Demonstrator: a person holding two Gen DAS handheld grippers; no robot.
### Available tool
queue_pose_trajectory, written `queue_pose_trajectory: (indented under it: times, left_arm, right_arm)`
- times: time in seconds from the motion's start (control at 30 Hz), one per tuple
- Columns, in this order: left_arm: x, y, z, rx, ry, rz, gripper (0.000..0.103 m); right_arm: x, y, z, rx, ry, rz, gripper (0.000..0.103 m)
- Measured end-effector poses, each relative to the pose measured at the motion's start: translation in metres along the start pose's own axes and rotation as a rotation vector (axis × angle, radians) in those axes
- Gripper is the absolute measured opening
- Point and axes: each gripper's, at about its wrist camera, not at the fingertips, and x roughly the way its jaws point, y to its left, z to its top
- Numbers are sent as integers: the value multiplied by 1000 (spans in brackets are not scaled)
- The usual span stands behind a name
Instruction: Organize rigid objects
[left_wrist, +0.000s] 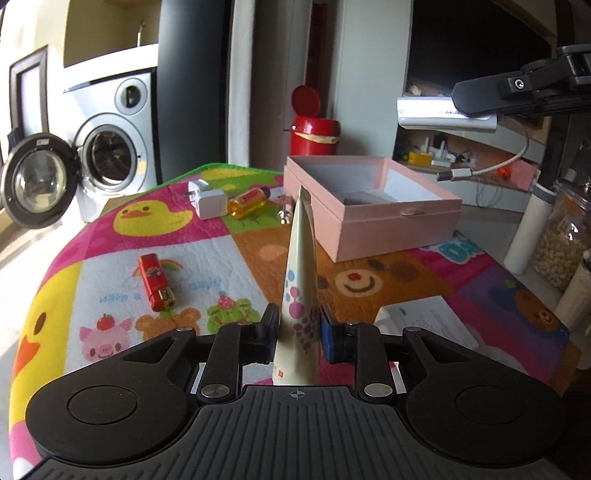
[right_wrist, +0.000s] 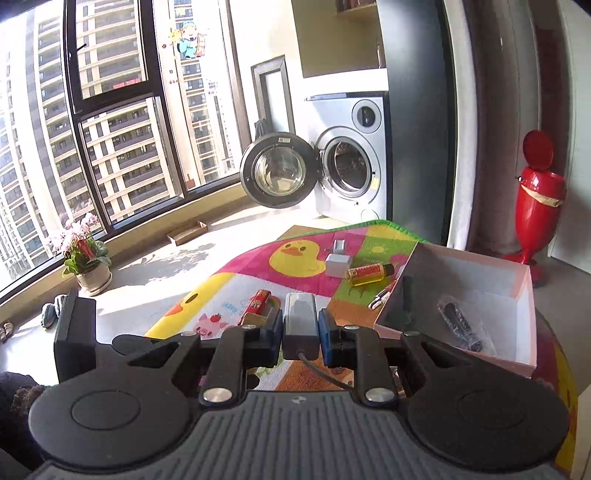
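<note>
**Both tools loaded above the cartoon mat**

The left tool (left_wrist: 297, 330) is clamped on a cream tube (left_wrist: 300, 280) printed with pink and blue dots, its flat crimped end pointing forward and up. Ahead and to the left of that tool, a red lighter (left_wrist: 156, 282) lies on the cartoon-print mat (left_wrist: 110, 266) covering the bench. Further ahead sit a white charger plug (left_wrist: 207, 198) and, just beside it on the right, a small bottle of yellow liquid (left_wrist: 248, 203). Ahead and to the right stands an open pink box (left_wrist: 373, 206) with a white interior, a dark item lying inside.

The right tool (right_wrist: 300, 326) grips a grey rectangular power bank (right_wrist: 300, 325), a dark cable (right_wrist: 325, 374) trailing from its near end. Just left of this tool's left finger the lighter shows again. Ahead lie the plug and bottle; to the right, the box holds a black object in a clear bag (right_wrist: 460, 325).
</note>
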Motion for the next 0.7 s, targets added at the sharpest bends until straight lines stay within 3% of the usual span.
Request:
queue_pose_trajectory:
  times: [0.17,0.23,0.3,0.53,0.7]
  left_arm:
    - [-18,-36,34,70,-100,-94,26]
    - [-17,-44,52,85,-132,-118,12]
    - [-12,-50,72,99,-167,-135,12]
    - [27,-52,136,42,-220,-158,12]
    - [38,-20,122,-83,-153,-207,14]
  right_arm:
    - [-60,-20,8,17,-148,-110,20]
    - [-75,-30,7,40,-179,-145,20]
    - [-83,-40,4,60,-197,-177,20]
    - [-88,-68,-12,115,-191,-248,20]
    - [-73,-86,-35,150,-127,-262,20]
